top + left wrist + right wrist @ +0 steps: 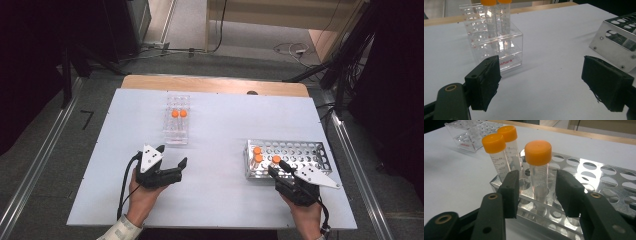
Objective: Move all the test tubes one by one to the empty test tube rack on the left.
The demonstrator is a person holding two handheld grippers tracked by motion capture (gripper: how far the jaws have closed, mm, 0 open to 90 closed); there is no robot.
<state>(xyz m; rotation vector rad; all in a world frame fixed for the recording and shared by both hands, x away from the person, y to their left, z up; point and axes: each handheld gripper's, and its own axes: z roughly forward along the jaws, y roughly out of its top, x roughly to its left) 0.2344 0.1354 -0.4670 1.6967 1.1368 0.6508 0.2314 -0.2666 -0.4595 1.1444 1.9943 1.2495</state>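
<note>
- In the high view the right gripper (281,167) sits at the lower right of the frame, held by a hand (307,216) coming in from the bottom edge; its tips reach the near left corner of the metal rack (300,156)
- In the right gripper view its jaws stand on either side of an orange-capped tube (539,173) that is upright in the rack (599,180); a narrow gap shows on each side between pad and tube, so the pads are not pressing on it and the jaws are partly open around it
- Two more orange-capped tubes (501,155) stand upright just beyond it, toward the upper left of that view, in the same rack
- The left gripper (172,156) lies at the lower left of the high view, over bare table (220,130); its jaws are spread wide with nothing between them, as the left gripper view shows
- The clear plastic rack (176,120) stands at the upper centre of the high view, well apart from the metal one; it holds two orange-capped tubes (179,113) side by side
</note>
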